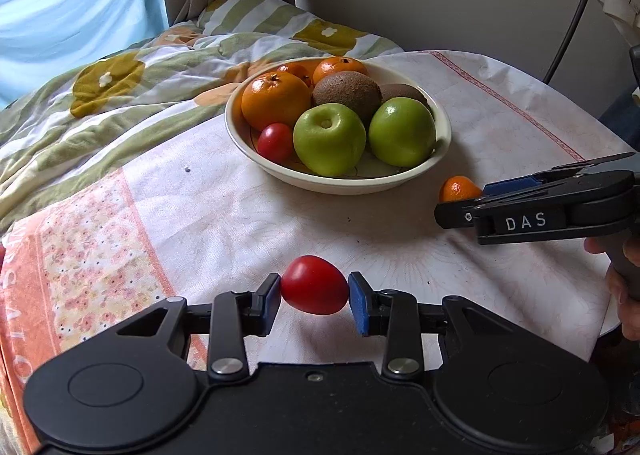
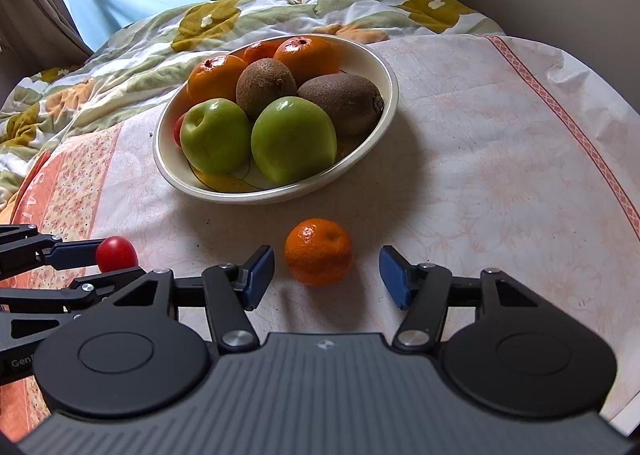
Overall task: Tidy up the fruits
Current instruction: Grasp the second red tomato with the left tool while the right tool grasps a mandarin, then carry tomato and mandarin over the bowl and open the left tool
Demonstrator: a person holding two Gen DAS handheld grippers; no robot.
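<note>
1. Where we're at: our left gripper point(image 1: 314, 297) has its blue pads pressed on both sides of a small glossy red tomato point(image 1: 314, 285), holding it near the front edge of the round table with the pale floral tablecloth point(image 2: 480, 143). Can't really tell if it's clear of the cloth yet.
2. Our right gripper point(image 2: 326, 275) sits with its jaws partly open around a small orange mandarin point(image 2: 319, 251). The mandarin rests on the cloth between the pads with gaps both sides, so nothing is gripped there yet.
3. The wide cream ceramic bowl point(image 2: 384, 67) sits toward the back of the table, near the edge by the green-and-white floral quilt point(image 1: 100, 95). It's already packed: two green apples point(image 1: 329, 138), kiwis point(image 1: 346, 91), oranges point(image 1: 275, 98) and another little red tomato point(image 1: 275, 142).
4. For the tomato, we'd keep the squeeze gentle since it looks soft, and lift it well over the rim.
5. The best drop spot seems to be the low gap at the bowl's front rim beside the other tomato, not on top of an apple where it'd roll off.
6. For the mandarin, we'd centre the pads before closing so it doesn't squirt away.
</note>
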